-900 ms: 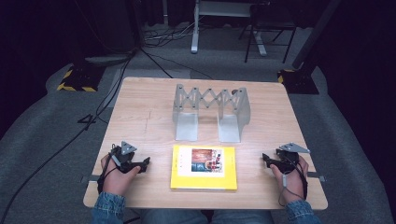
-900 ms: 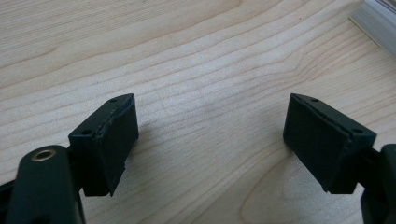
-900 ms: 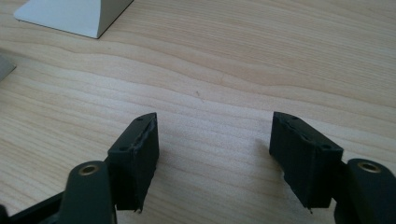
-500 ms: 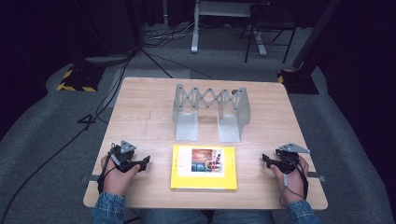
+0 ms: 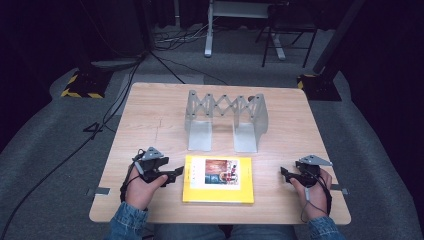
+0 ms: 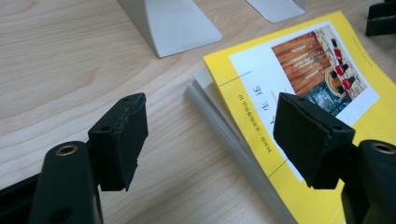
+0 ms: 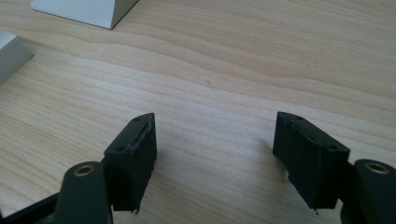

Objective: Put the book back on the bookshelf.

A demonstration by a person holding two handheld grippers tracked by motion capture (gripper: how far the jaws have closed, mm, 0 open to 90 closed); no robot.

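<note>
Yellow is the first thing you see from the high view: a flat yellow paper book (image 5: pixel 218 179) lies on the near middle of the pale wooden bench (image 5: pixel 150 120). Its long side runs left to right, and its picture faces up. Far behind it stands a grey metal folding book rack (image 5: pixel 226 120), apart from the book. The left claw (image 5: pixel 176 172) sits at the book's left edge, just beside it. The right claw (image 5: pixel 284 173) rests on the bench to the right, well apart from the book. A hand holds each one, and blue sleeves show at the near edge.

Next comes the left claw view. Its two black jaws are spread wide with nothing between them. The book (image 6: pixel 299 88) lies right in front, with its corner and its white page edges close by. One jaw looks to be over the cover and the other over bare wood. A foot of the grey rack (image 6: pixel 170 23) stands farther off.

Last is the right claw view. Its jaws are spread wide too, over bare wood (image 7: pixel 233 70). A bit of the book's page edge (image 7: pixel 11 53) peeks in at the far left.

I think the job is just starting, with the reach for the book. The next move would be to slide the left claw onto the book's edge and pinch it.
</note>
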